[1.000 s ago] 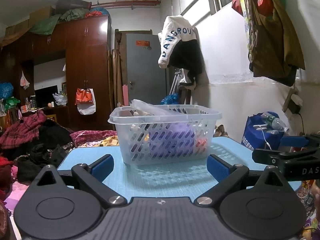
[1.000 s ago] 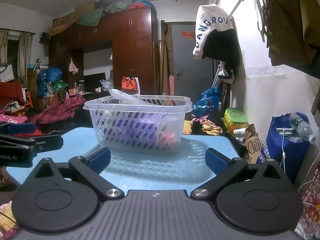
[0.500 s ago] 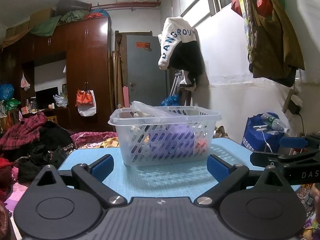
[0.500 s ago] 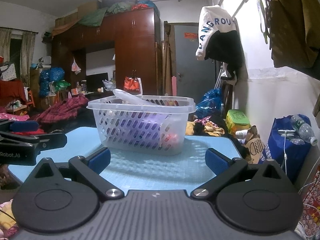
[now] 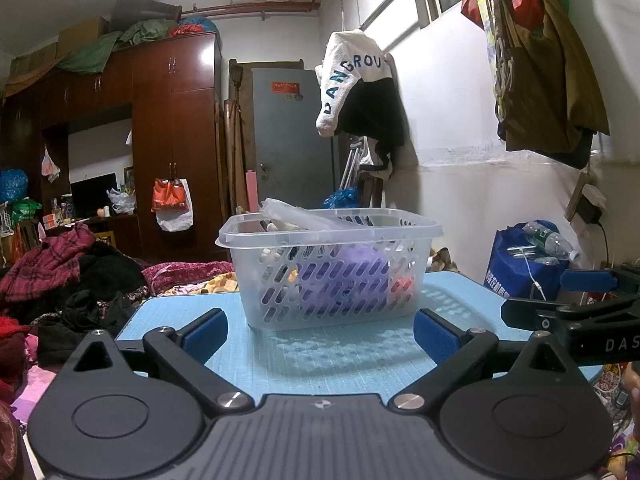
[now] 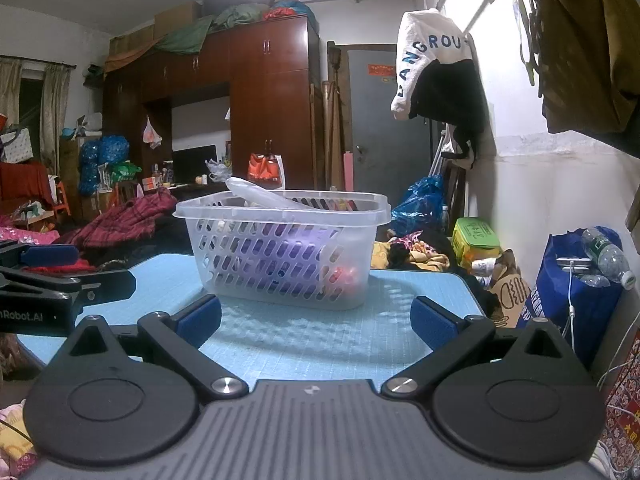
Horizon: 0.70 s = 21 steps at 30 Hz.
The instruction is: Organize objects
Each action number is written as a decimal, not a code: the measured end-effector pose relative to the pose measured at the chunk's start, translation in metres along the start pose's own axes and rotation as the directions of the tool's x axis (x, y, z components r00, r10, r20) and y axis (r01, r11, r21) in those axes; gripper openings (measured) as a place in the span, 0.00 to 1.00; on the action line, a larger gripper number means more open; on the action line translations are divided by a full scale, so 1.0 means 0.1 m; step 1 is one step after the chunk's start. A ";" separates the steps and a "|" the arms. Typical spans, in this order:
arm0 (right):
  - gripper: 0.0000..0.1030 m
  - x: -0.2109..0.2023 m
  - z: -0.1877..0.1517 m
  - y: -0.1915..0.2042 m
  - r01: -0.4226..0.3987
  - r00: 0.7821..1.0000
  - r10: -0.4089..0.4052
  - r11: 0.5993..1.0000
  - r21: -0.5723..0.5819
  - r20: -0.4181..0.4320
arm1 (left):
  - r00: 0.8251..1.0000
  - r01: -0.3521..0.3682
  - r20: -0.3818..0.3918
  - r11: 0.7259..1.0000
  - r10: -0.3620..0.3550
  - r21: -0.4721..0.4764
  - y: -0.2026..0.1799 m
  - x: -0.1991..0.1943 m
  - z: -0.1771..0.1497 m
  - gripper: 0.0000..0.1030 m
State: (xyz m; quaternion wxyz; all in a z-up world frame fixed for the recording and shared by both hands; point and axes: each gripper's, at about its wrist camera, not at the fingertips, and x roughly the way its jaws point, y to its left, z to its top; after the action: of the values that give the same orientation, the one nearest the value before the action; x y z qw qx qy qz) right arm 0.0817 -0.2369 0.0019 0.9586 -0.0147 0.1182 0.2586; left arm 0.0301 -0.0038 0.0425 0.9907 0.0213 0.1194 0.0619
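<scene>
A clear slotted basket [image 5: 332,268] sat on the blue surface [image 5: 320,356], holding a purple item [image 5: 352,276] and small clutter. Before it, the left gripper [image 5: 320,330] and right gripper [image 6: 316,316] waited wide apart, empty.

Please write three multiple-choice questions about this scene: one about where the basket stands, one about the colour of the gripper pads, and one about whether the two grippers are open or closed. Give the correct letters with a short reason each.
1. Where does the basket stand?
A. on the blue mat
B. on the floor
C. on top of the wardrobe

2. What colour are the pads of the left gripper?
A. red
B. blue
C. white

3. In what state are the left gripper and the right gripper?
A. both open and empty
B. both shut on the basket
C. one holds a bottle

Answers:
1 A, its base rests on the mat ahead of both grippers.
2 B, the inner faces of the fingers are blue.
3 A, in each wrist view the fingers stand wide apart with only mat between them.
</scene>
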 end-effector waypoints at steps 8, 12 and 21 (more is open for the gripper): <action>1.00 0.00 0.00 0.00 0.000 1.000 0.000 1.000 0.000 0.001 | 1.000 0.000 0.000 1.000 0.000 0.000 0.00 0.00 0.00 0.97; 1.00 0.00 0.00 0.00 0.000 1.000 0.000 1.000 0.001 0.000 | 1.000 -0.001 -0.001 1.000 0.001 0.003 0.00 0.01 0.00 0.97; 1.00 0.00 0.00 0.00 0.000 1.000 0.000 1.000 -0.001 0.000 | 1.000 -0.002 -0.003 1.000 0.002 0.007 -0.02 0.00 -0.01 0.97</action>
State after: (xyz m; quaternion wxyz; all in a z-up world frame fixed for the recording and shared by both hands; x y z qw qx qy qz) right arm 0.0814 -0.2365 0.0018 0.9587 -0.0153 0.1179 0.2585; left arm 0.0303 -0.0060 0.0413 0.9904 0.0251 0.1210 0.0625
